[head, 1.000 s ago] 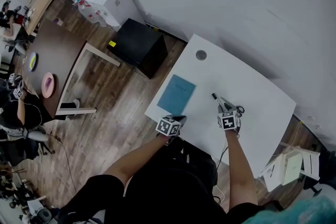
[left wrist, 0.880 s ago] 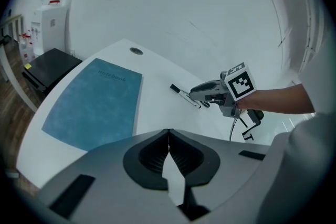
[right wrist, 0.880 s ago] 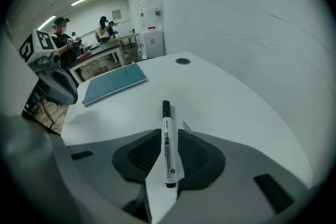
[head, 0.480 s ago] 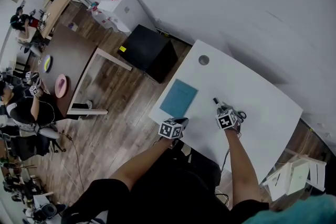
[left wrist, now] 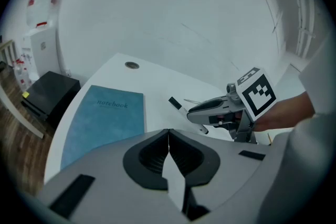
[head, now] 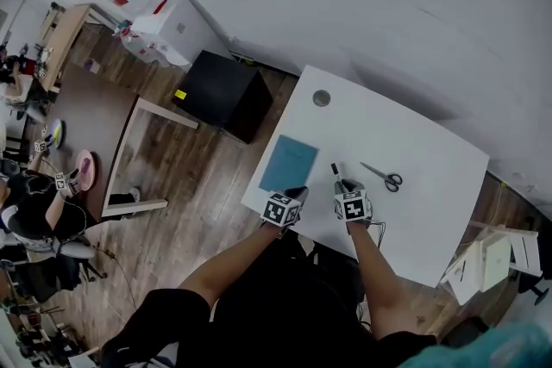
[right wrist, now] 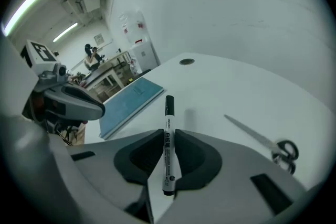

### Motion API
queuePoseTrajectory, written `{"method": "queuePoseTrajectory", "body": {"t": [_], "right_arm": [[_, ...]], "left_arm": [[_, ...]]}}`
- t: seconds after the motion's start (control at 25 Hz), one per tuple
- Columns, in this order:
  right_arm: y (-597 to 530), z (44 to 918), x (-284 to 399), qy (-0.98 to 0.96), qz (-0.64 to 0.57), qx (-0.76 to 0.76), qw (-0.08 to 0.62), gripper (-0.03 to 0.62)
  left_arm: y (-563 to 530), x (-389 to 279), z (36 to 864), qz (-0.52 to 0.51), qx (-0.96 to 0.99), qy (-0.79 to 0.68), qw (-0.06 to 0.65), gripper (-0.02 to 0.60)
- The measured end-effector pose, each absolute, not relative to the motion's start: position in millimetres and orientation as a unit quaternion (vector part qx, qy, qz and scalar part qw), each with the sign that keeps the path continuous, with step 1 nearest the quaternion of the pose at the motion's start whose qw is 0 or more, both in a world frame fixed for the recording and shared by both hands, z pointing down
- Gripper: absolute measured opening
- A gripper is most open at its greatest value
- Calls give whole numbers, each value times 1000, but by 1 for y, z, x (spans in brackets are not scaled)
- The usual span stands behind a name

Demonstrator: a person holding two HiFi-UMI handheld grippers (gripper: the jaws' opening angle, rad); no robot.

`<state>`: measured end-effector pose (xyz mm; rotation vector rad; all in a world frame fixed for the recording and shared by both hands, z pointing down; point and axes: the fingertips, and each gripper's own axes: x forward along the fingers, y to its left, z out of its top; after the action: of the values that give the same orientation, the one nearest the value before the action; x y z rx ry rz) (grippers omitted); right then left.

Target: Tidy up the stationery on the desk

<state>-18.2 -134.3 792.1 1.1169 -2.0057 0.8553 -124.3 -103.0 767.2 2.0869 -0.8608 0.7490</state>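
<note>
My right gripper is shut on a white marker with a black cap, held off the white desk; the marker pokes forward from the right gripper in the head view. My left gripper is shut with nothing in it, at the desk's near edge by the blue notebook. The notebook lies flat at the desk's left side. Scissors lie to the right of the marker; the scissors also show in the right gripper view.
A round grommet sits in the desk's far left corner. A black box stands on the wood floor left of the desk, beside a wooden table frame. People sit at far left. White shelving stands right of the desk.
My right gripper has moved left with the marker, away from the scissors, which stay on the desk. The left gripper has stayed at the near edge.
</note>
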Motion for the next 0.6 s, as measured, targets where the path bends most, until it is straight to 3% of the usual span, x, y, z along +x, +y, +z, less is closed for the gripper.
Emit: {"method": "queuePoseTrajectory", "body": {"t": [0.16, 0.6], "right_arm": [[-118, 797, -39, -726, 411, 472, 285, 83], [-127, 804, -79, -613, 502, 583, 179, 83]], "left_arm": [[-115, -137, 762, 287, 830, -324, 351, 14], [-119, -170, 768, 274, 839, -272, 382, 14]]}}
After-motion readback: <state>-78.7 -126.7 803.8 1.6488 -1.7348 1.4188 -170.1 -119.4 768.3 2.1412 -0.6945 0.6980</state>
